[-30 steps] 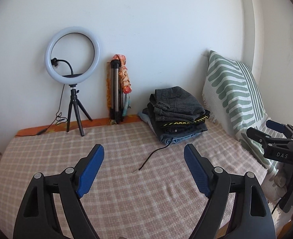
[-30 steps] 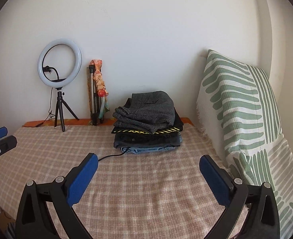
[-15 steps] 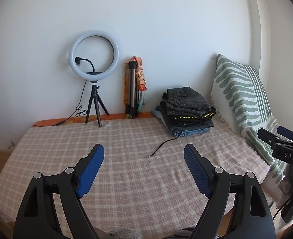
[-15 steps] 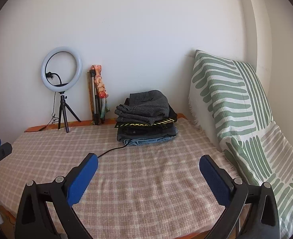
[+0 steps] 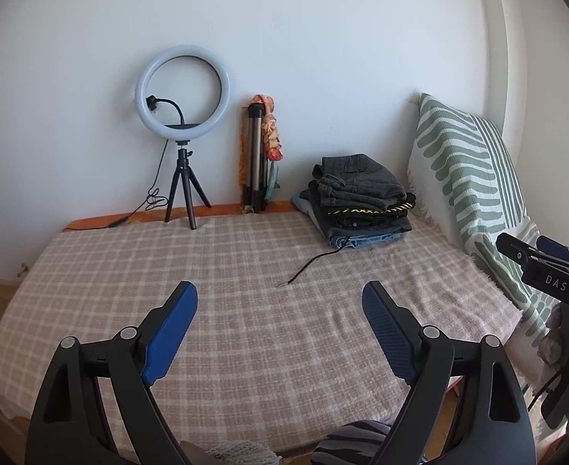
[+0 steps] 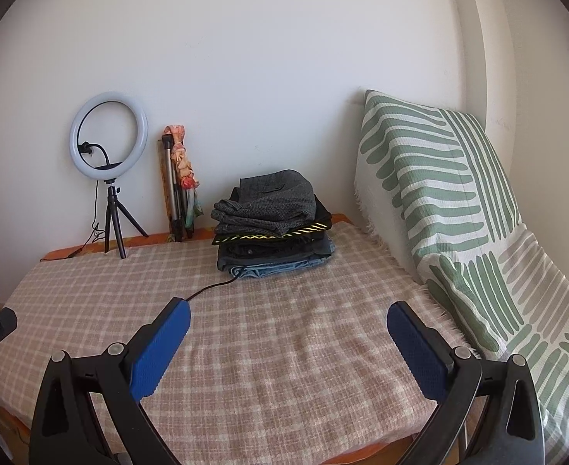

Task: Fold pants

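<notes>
A stack of folded pants (image 5: 360,197) sits at the far right of the bed, grey pair on top, jeans at the bottom; it also shows in the right wrist view (image 6: 272,224). My left gripper (image 5: 280,310) is open and empty above the near part of the checked bedspread (image 5: 207,271), far from the stack. My right gripper (image 6: 288,327) is open and empty above the bedspread (image 6: 284,348). It also shows at the right edge of the left wrist view (image 5: 547,267).
A ring light on a tripod (image 5: 183,116) and a folded tripod with a scarf (image 5: 259,155) stand against the back wall. A black cable (image 5: 311,261) runs from the stack. A green striped cushion (image 6: 439,201) leans at the right. Some fabric (image 5: 346,438) lies below the bed's front edge.
Both grippers have pulled back from the bed, so the pants stack looks farther off and more bedspread shows. Both stay open and empty.
</notes>
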